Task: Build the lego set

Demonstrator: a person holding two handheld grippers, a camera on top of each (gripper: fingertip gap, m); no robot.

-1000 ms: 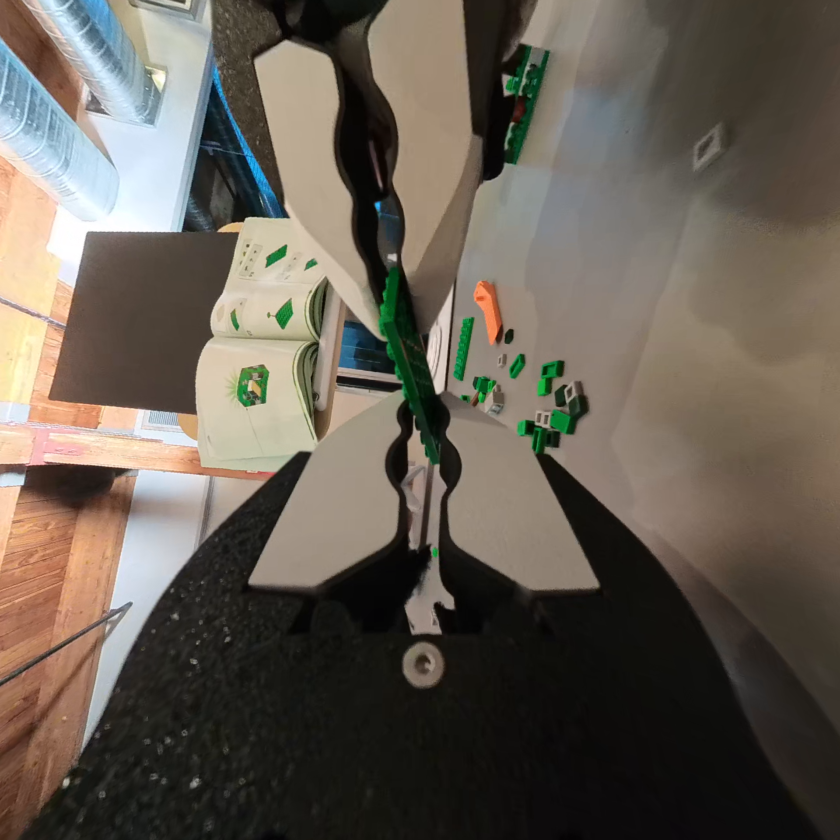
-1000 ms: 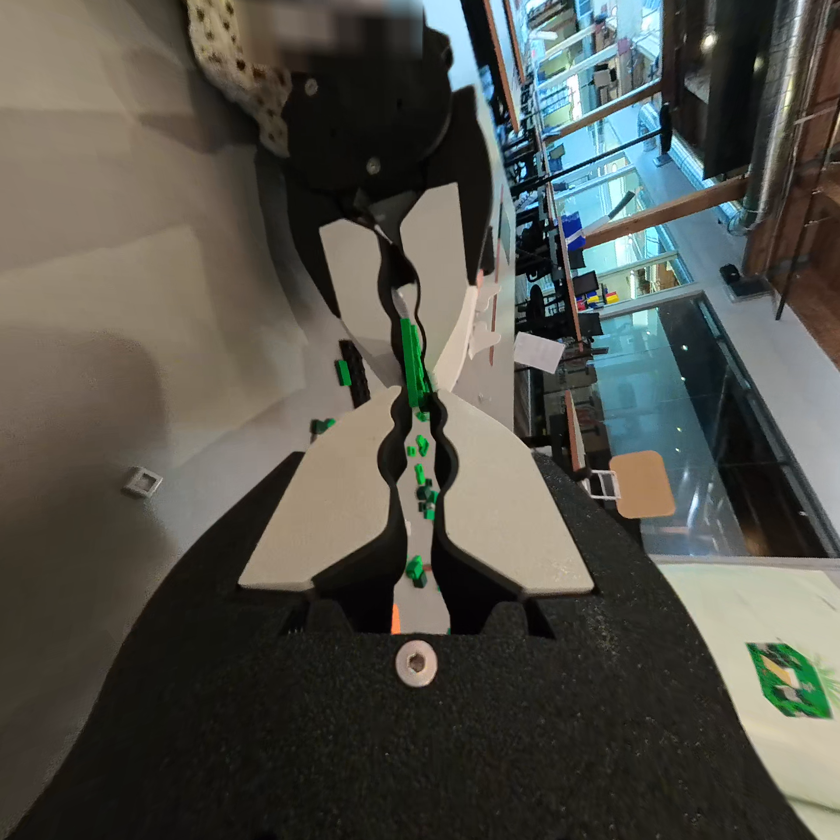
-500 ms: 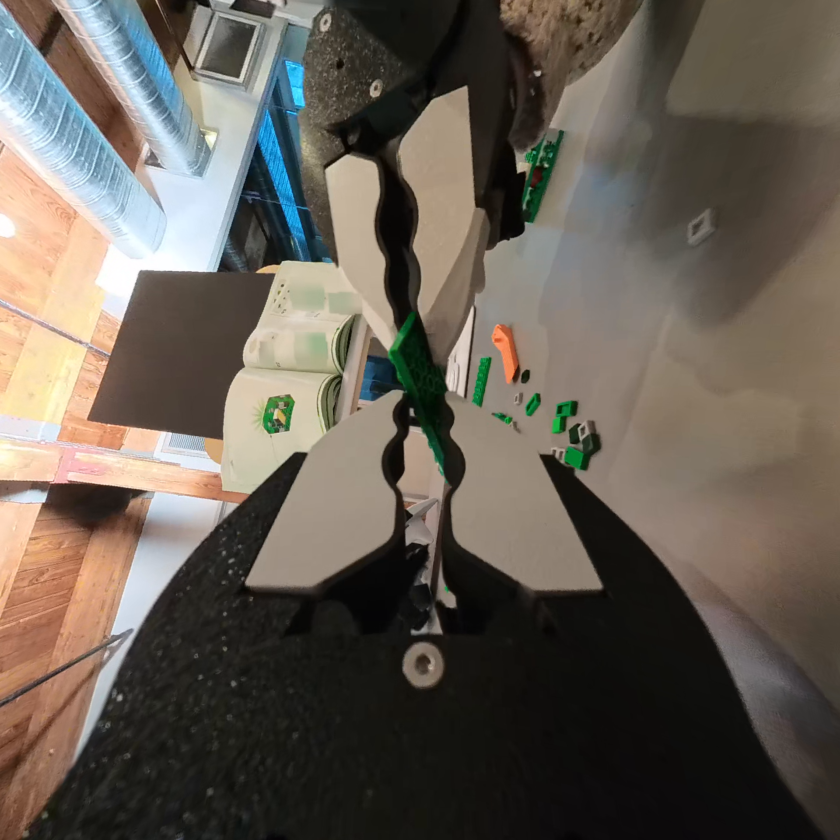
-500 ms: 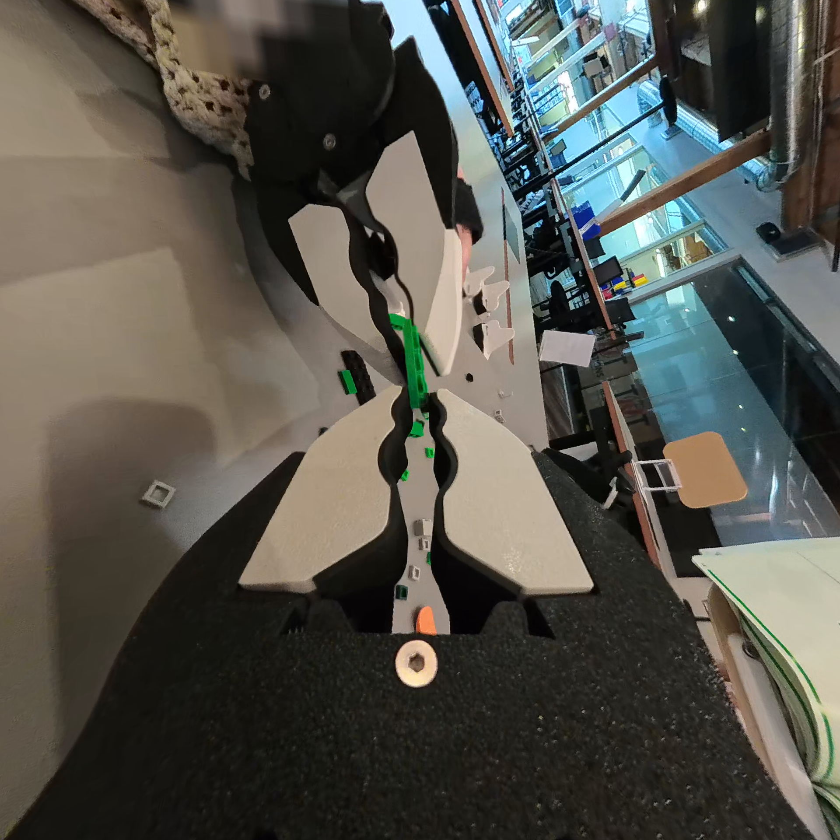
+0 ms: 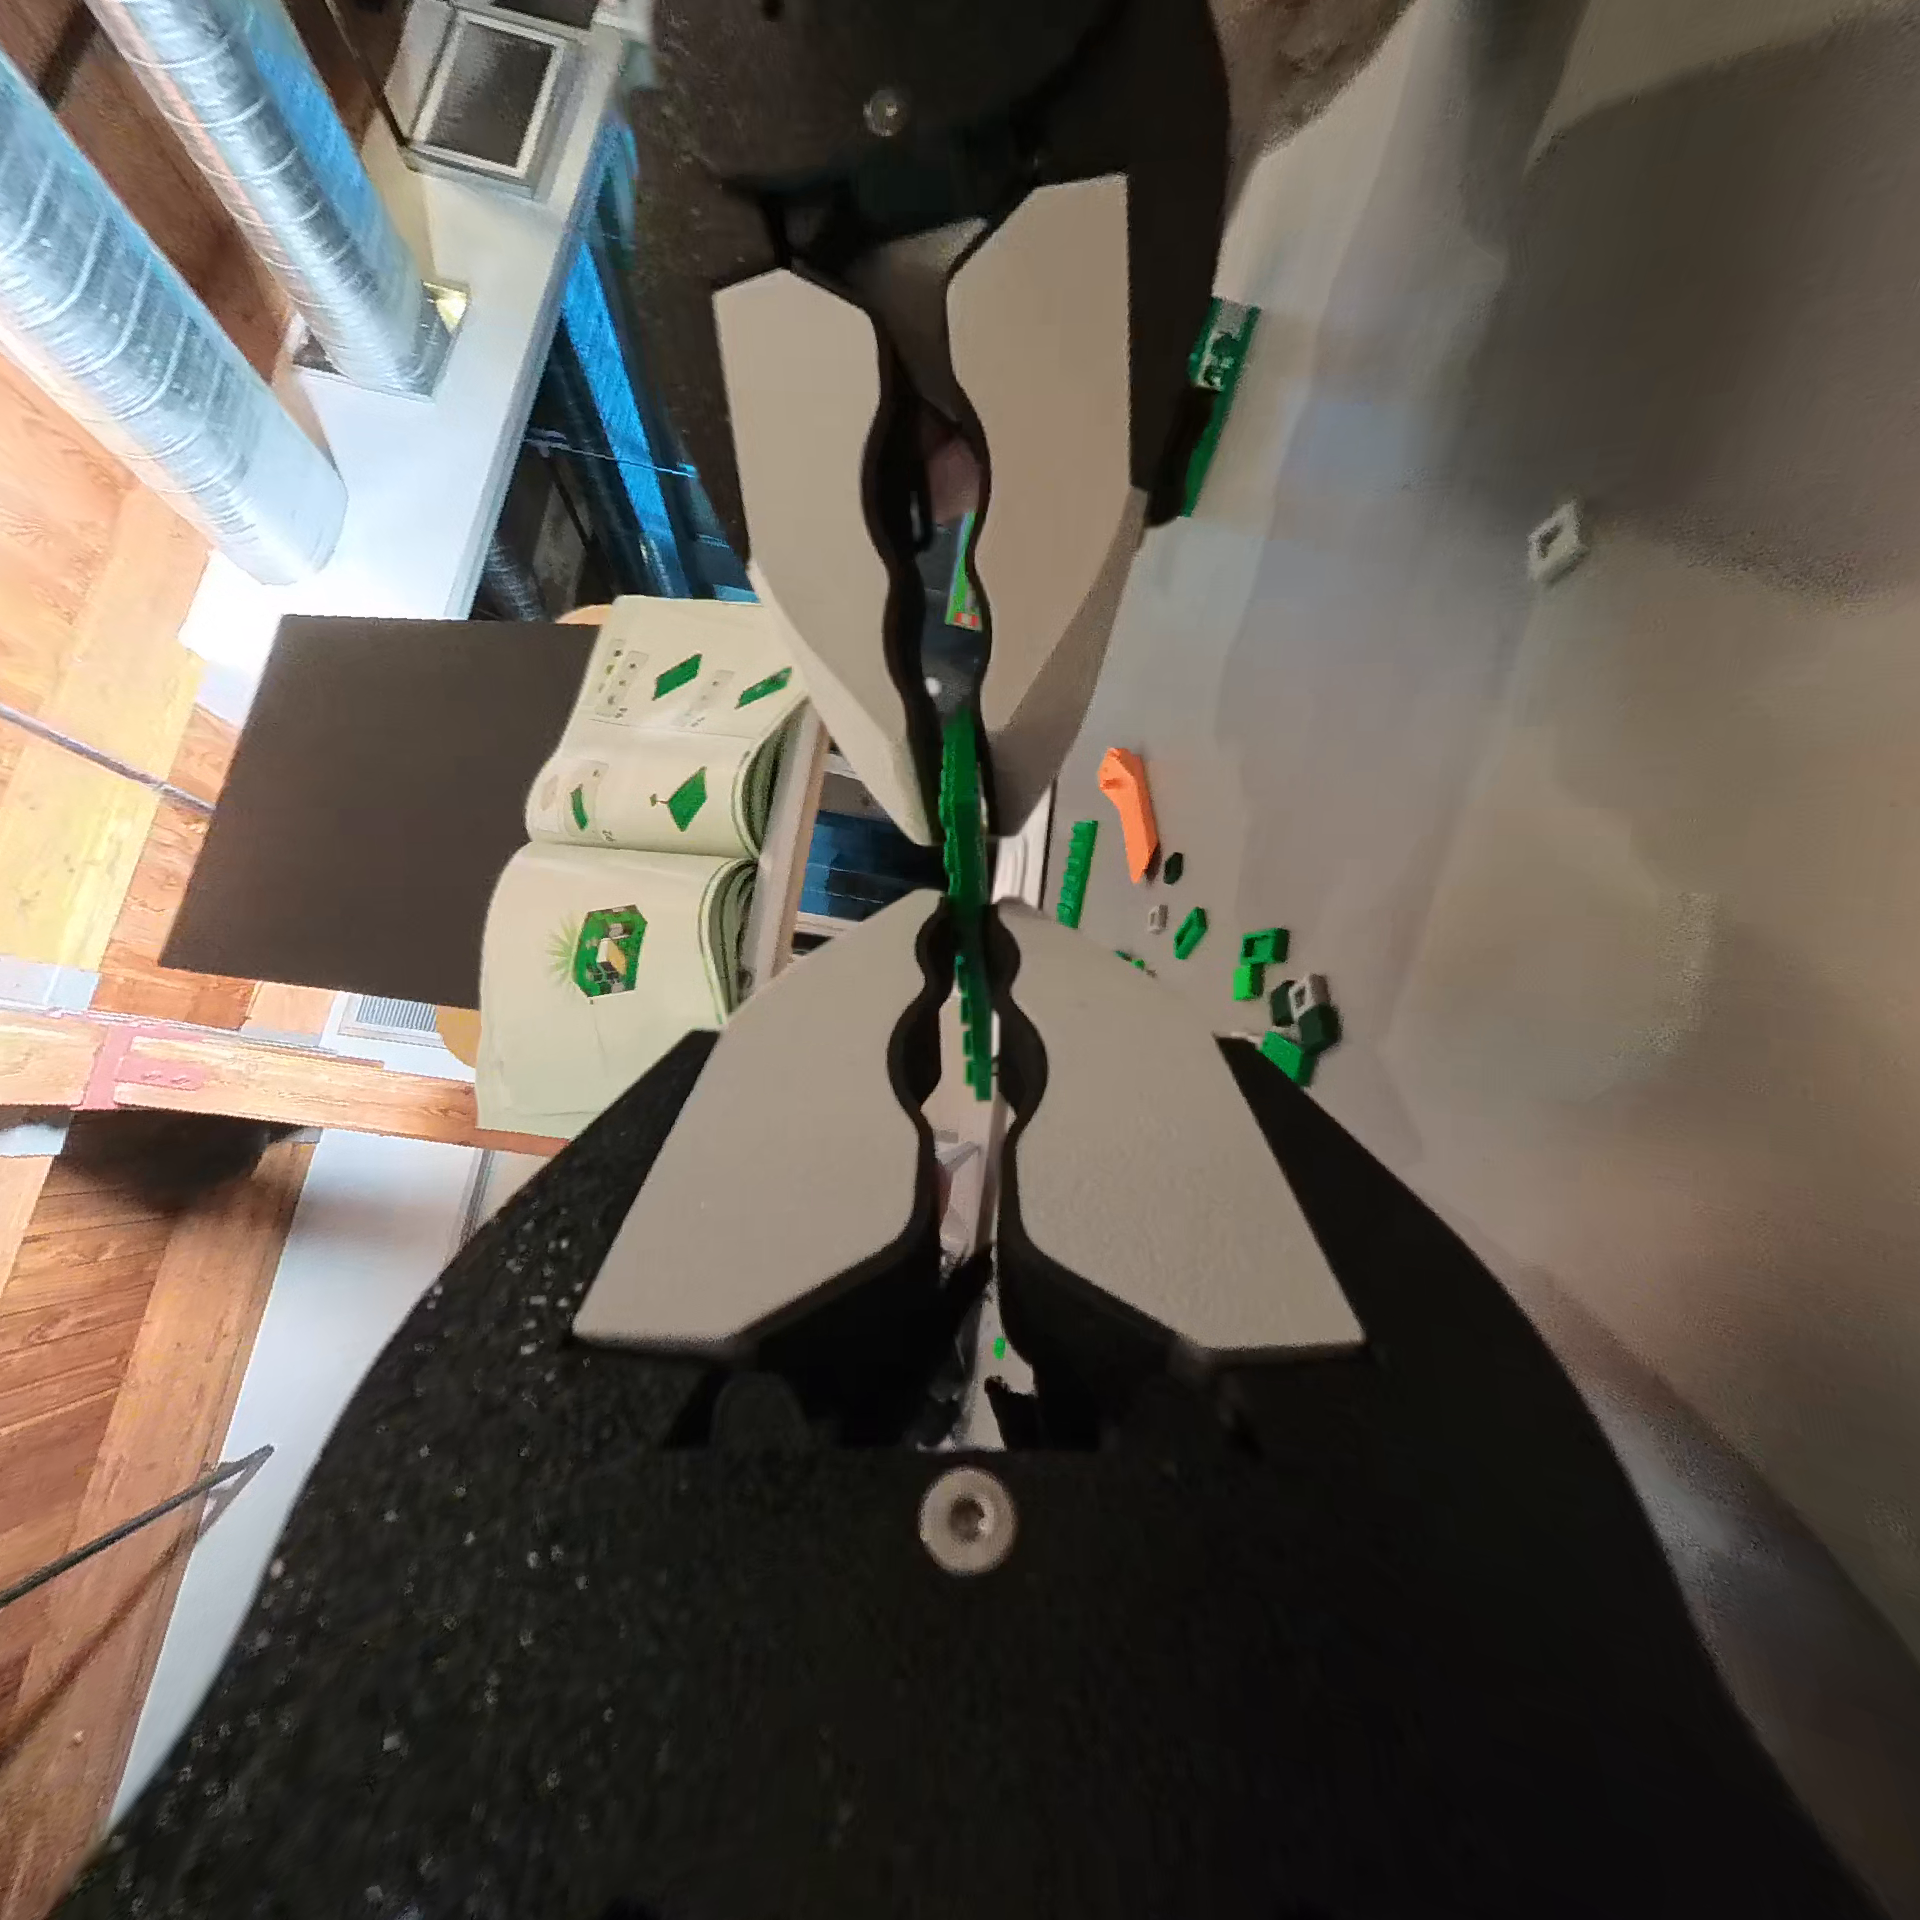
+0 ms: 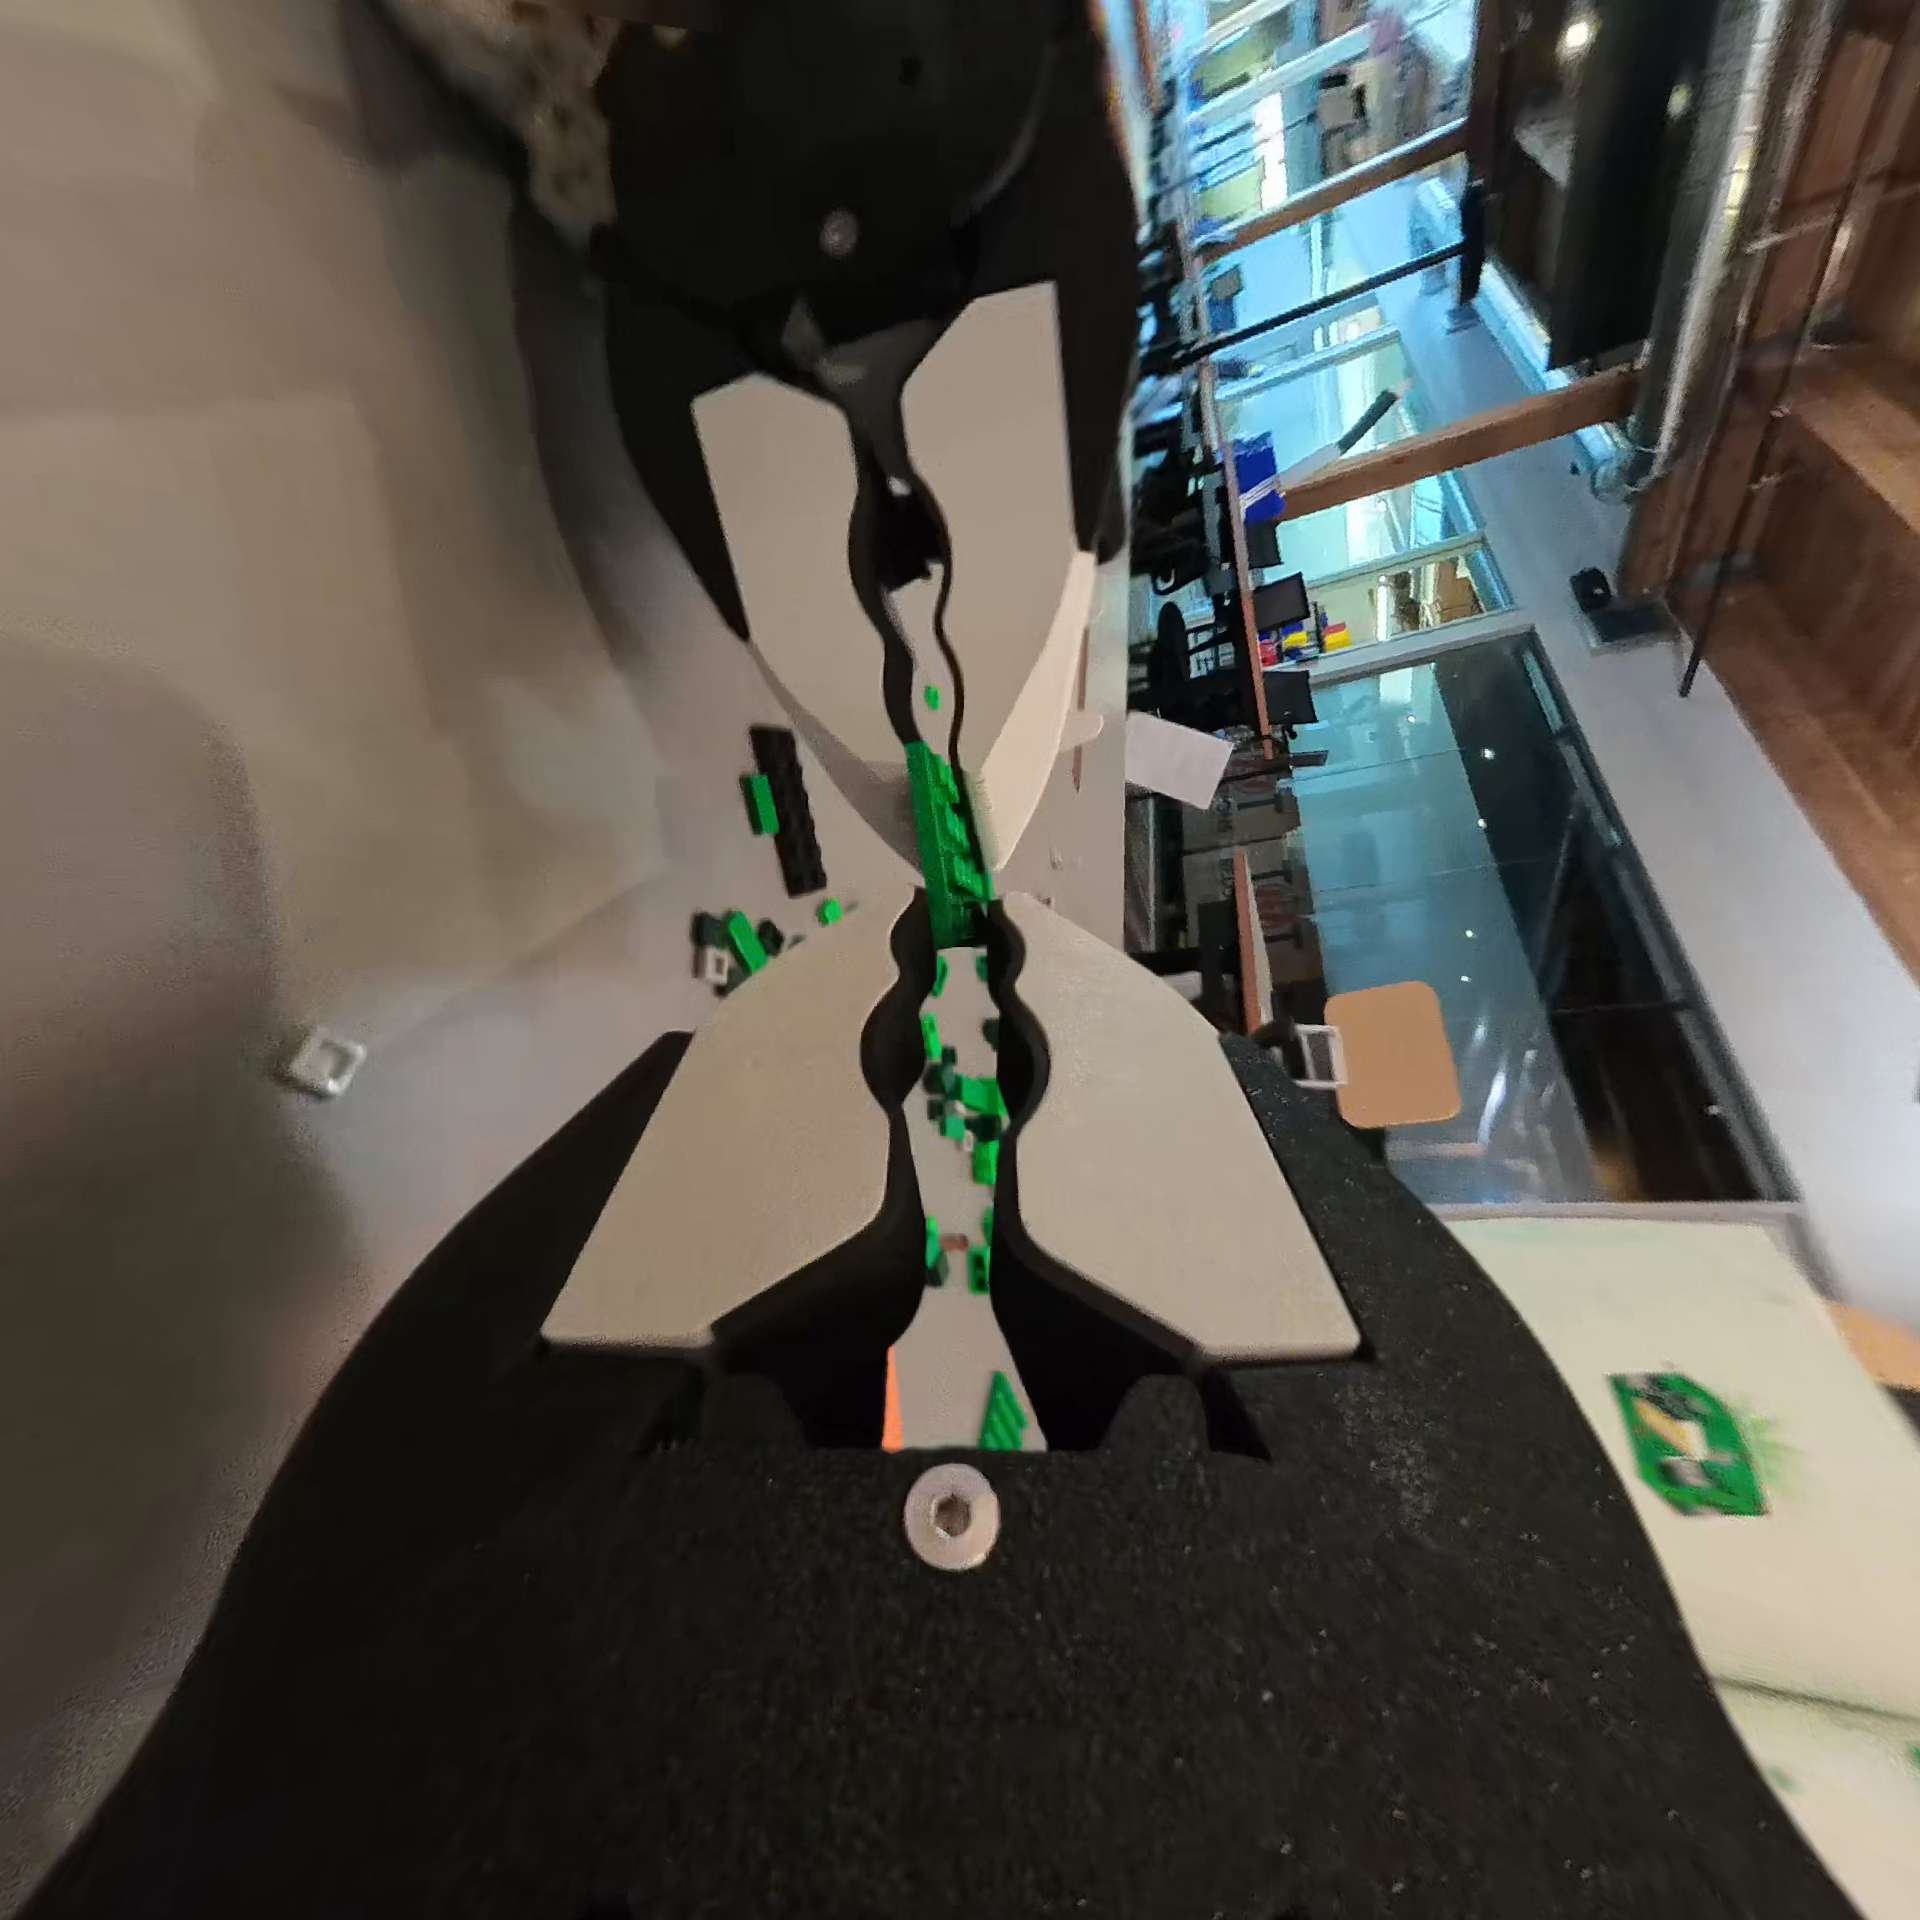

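Observation:
A green lego plate [image 5: 958,774] is held edge-on in the air between two grippers that face each other tip to tip. My left gripper [image 5: 961,920] is shut on its near end. My right gripper [image 5: 964,829] comes in from the top of the left wrist view and is shut on its far end. In the right wrist view my right gripper [image 6: 956,902] grips the studded green plate [image 6: 943,821], and the left gripper [image 6: 951,857] grips it from the opposite side. The plate's faces are mostly hidden by the fingers.
On the grey table [image 5: 1558,935] lie an orange brick separator [image 5: 1127,810], a long green plate [image 5: 1075,873], several loose green bricks [image 5: 1283,997], a white square piece [image 5: 1555,538] and a part-built green assembly [image 5: 1210,405]. An open instruction booklet [image 5: 644,831] stands behind. A black plate [image 6: 787,821] lies on the table. Left and right tips are no more than a few centimetres apart.
Both grippers stay shut on the green plate. Half a second ago the pair was tilted with the plate slanted; it has swung back and the plate stands edge-on again.

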